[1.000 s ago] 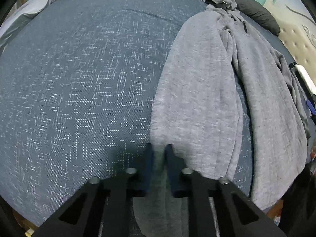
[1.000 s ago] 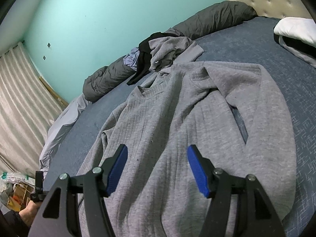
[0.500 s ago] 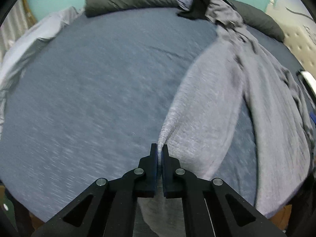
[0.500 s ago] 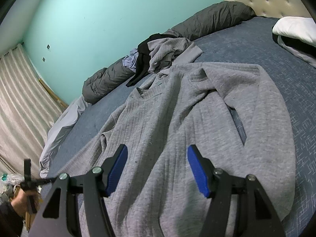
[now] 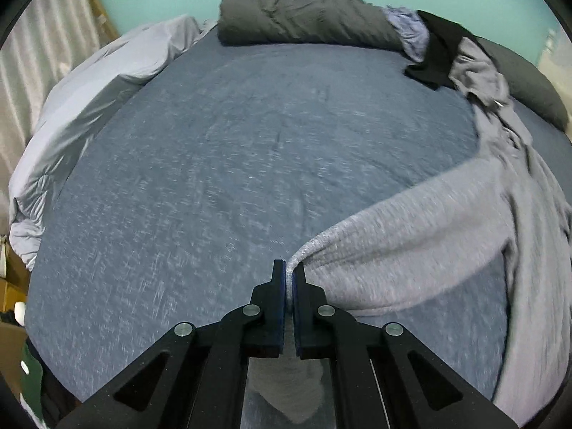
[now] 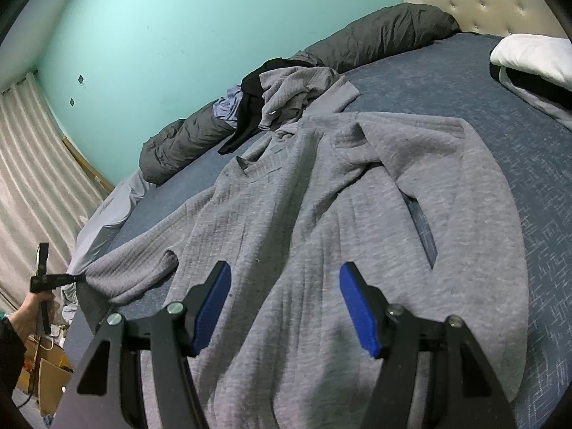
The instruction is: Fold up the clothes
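Left claw (image 5: 289, 279) clenched on the cuff end of the left sleeve (image 5: 386, 250) of the grey knitted long-sleeve sweater (image 6: 321, 214). Sleeve is pulled out sideways, taut, lifted off the dark blue patterned bed sheet (image 5: 214, 178). The right-wrist view shows the same: left claw (image 6: 77, 278) out past the bed edge, a hand (image 6: 26, 316) on its handle.

Right claw (image 6: 282, 304) released, jaws wide apart, hovering low over the sweater's lower body. Nothing in it.

Sweater lies spread on the bed, collar toward the pile of grey, black and lilac clothes (image 6: 271, 103) against the rolled dark grey duvet (image 6: 375, 35). Right sleeve (image 6: 375, 153) is already crossed over the chest.

Judgement: step in hand is handling the left sleeve, either straightening it or starting the fold-in.
- Keep grip on the cuff only, not the sheet.
- Keep tension even; too much drags the whole body sideways, and it's already creased near the armpit.
- Right claw could pin the torso while the sleeve moves.
- If folding in, lay the sleeve flat across the chest, no twist.

Versus 1 s ago: the left claw was down at the fabric with the sleeve lying along the body; now it's raised and swung outward. The right claw has barely moved.
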Tool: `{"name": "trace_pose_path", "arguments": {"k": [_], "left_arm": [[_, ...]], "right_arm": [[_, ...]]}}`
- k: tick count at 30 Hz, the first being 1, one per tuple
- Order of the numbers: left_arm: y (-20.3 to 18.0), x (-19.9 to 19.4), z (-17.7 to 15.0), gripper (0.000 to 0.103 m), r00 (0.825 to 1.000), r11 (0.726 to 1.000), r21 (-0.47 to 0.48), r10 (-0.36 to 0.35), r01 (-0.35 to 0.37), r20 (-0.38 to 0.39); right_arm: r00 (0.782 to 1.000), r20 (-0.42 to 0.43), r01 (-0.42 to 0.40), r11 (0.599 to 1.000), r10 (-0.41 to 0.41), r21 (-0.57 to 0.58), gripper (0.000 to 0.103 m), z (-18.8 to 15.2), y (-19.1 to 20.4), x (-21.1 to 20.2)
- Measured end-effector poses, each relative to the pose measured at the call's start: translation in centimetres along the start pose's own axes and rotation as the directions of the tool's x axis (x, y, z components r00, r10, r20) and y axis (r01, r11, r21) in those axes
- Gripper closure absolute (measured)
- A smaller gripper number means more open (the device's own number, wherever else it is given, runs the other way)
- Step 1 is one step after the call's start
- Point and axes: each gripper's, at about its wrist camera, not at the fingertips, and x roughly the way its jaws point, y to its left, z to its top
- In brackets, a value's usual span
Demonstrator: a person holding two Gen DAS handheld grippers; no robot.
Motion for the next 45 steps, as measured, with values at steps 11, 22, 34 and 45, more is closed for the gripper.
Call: {"name": "trace_pose_path", "arguments": {"k": [11,22,34,45], "left_arm": [[1.5,0.5,0.3,0.055,0.999,0.991,-0.127,0.037,-0.035,0.011],[-1.0,-4.1,-3.1,0.042,0.996,0.995,-0.067,-0.072,0.075,0.044],[-8.2,-5.2,-7.1,0.039,0.977,0.976,0.037,-0.215,0.214,0.014],[-12.9,-6.1,-9.1,0.038,0.969,0.959,0.139,-0.246,0.248,-0.031]], "right_arm": [[0.999,0.003,0.033,0.999,-0.033,0.020,0.039,1.1,-0.7,-0.6],[0.979,-0.118,0.171,0.985,-0.167,0.025,0.033,5.4,-5.2,-5.7],[0.909,-0.382,0.220,0.970,-0.166,0.104,0.033,1.1,-9.9,-3.7],[0.901,-0.363,0.240,0.970,-0.236,-0.034,0.097,3.4,-9.7,-4.0]]}}
